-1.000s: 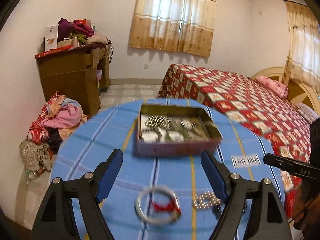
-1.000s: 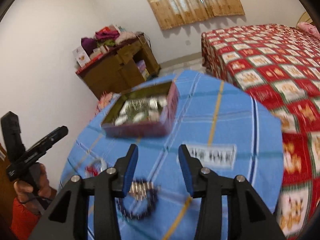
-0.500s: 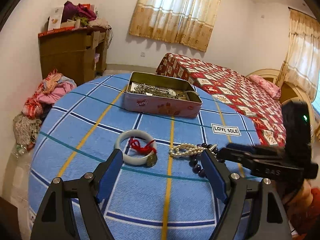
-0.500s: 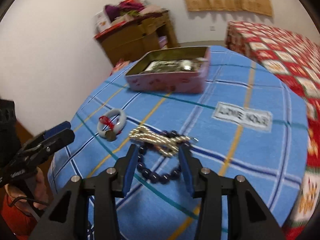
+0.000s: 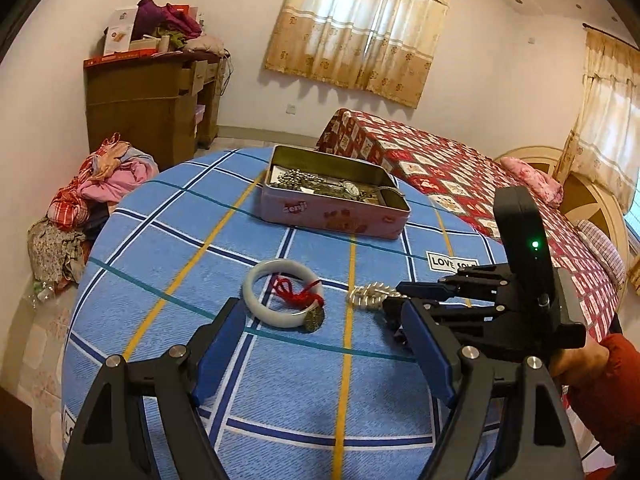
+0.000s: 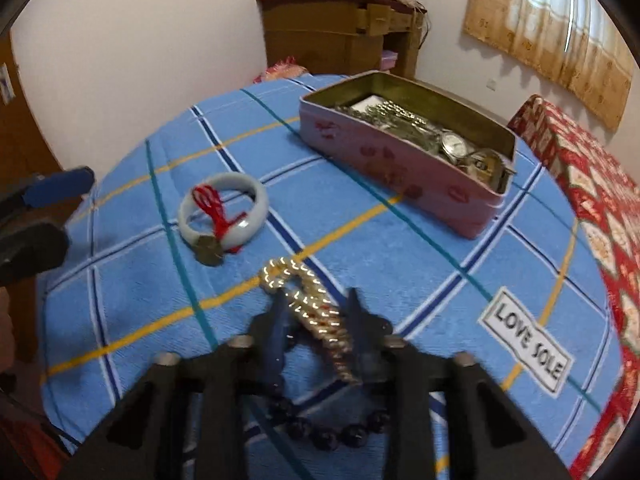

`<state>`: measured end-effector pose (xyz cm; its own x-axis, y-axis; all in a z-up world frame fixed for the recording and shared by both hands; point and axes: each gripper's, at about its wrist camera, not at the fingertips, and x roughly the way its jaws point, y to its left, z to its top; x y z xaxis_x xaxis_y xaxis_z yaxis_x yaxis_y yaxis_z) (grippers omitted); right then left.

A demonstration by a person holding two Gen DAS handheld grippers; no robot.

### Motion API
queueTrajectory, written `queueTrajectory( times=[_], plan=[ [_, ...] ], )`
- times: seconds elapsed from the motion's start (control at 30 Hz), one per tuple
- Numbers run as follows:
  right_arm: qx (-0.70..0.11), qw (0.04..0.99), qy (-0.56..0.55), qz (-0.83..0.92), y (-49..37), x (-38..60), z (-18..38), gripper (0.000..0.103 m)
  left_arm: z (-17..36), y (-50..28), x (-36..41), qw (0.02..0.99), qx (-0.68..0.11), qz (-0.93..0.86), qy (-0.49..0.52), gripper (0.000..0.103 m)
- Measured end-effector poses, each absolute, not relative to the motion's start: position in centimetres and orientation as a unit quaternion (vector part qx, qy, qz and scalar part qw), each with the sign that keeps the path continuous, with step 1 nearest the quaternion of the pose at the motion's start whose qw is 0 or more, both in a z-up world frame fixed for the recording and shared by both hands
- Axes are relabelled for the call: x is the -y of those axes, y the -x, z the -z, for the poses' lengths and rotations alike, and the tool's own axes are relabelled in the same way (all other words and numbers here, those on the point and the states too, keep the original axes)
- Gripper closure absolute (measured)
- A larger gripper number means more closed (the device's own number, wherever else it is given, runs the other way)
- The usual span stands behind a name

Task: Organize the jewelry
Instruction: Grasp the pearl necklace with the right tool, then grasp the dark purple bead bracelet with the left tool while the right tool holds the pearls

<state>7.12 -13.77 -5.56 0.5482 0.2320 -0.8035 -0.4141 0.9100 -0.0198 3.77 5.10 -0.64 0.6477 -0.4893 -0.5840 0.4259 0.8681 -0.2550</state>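
Note:
A pink tin (image 5: pixel 332 220) (image 6: pixel 400 172) holding chains and a watch stands at the far side of the blue checked table (image 5: pixel 160 280). A pale jade bangle (image 5: pixel 256 304) (image 6: pixel 256 204) with a red cord and a coin lies in front of my left gripper (image 5: pixel 320 312) (image 6: pixel 68 216), which hangs open just short of it. My right gripper (image 6: pixel 318 304) (image 5: pixel 390 300) is low over the pearl necklace (image 6: pixel 288 276) (image 5: pixel 368 292). Its jaws are closing, the pads against the strand. A dark bead bracelet (image 6: pixel 332 436) lies under that gripper.
A "LOVE SOLE" label (image 6: pixel 524 352) marks the cloth at the right. Beyond the table are a bed with a red patterned cover (image 5: pixel 460 176), a brown dresser (image 5: pixel 140 92) piled with things, and a heap of clothes (image 5: pixel 92 188) on the floor.
My right gripper rolled, came down onto the pearl necklace, and its jaws narrowed around the strand. My left gripper dropped towards the bangle, then held still, still open.

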Motion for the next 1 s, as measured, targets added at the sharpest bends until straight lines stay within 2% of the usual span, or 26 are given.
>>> queueTrajectory(
  times=[0.03, 0.17, 0.43, 0.77, 0.8, 0.9, 1.0],
  plan=[
    [-0.436, 0.876, 0.093, -0.182, -7.0, 14.2, 5.4, 0.087, 0.7, -3.7, -4.9, 0.906, -0.336, 0.254, 0.046, 0.023],
    [-0.422, 0.891, 0.008, -0.170, -6.6, 16.7, 4.0, 0.087, 0.8, -3.7, -4.4, 0.902, -0.341, 0.261, 0.040, 0.023],
    [-0.327, 0.914, -0.191, -0.143, -2.7, 23.9, -0.8, 0.087, 1.6, -4.4, -1.7, 0.874, -0.372, 0.311, 0.045, 0.023],
    [-0.306, 0.927, -0.188, -0.104, 1.0, 25.3, -1.7, 0.087, 3.8, -6.3, 5.6, 0.845, -0.421, 0.329, -0.021, 0.024],
    [-0.307, 0.926, -0.193, -0.106, 1.2, 25.6, -1.6, 0.087, 4.0, -6.4, 6.0, 0.845, -0.422, 0.328, -0.032, 0.027],
    [-0.309, 0.922, -0.205, -0.110, 1.1, 26.0, -1.2, 0.087, 5.2, -6.8, 7.0, 0.841, -0.441, 0.307, -0.061, 0.048],
    [-0.308, 0.922, -0.207, -0.113, 1.4, 26.2, -1.0, 0.087, 5.7, -6.7, 6.9, 0.842, -0.442, 0.303, -0.065, 0.052]
  ],
)
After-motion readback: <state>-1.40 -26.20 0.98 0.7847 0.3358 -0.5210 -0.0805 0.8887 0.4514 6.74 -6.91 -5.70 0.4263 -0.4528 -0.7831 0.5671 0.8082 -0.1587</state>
